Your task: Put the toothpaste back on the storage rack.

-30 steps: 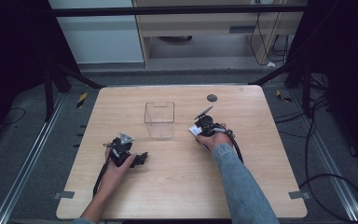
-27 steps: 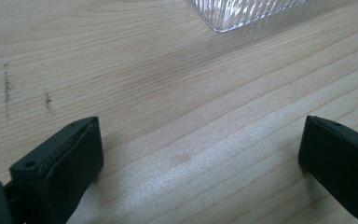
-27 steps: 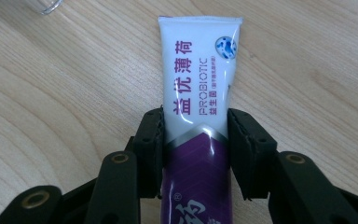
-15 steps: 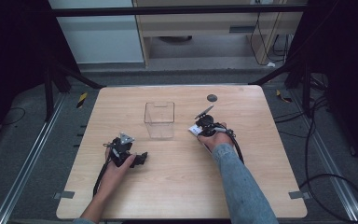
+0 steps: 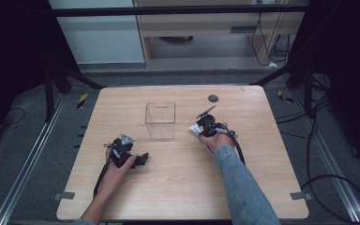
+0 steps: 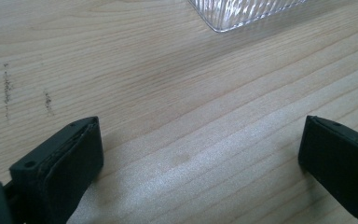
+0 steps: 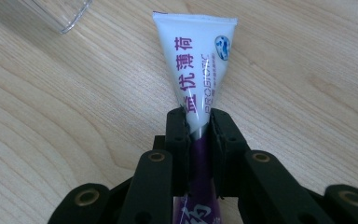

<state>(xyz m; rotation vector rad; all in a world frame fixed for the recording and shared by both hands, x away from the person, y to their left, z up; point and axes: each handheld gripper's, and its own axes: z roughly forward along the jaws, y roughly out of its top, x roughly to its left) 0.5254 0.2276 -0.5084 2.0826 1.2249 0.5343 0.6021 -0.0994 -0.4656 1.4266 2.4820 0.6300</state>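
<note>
A white and purple tube [image 7: 198, 79] with printed lettering sits clamped between the jaws of my right gripper [image 7: 197, 122], its flat crimped end pointing away over the wood. In the high view the right gripper [image 5: 202, 127] is just right of a clear plastic box [image 5: 160, 120], with the tube's white end [image 5: 195, 129] showing at its tip. My left gripper [image 5: 140, 159] lies low on the table at the front left, open. In the left gripper view its jaws stand wide apart over bare wood, and a corner of the clear box [image 6: 242, 11] shows ahead.
A small dark round disc [image 5: 213, 98] lies near the far edge of the wooden table [image 5: 178, 187]. Cables trail from both grippers toward the front. Black frame legs stand at the table's far corners.
</note>
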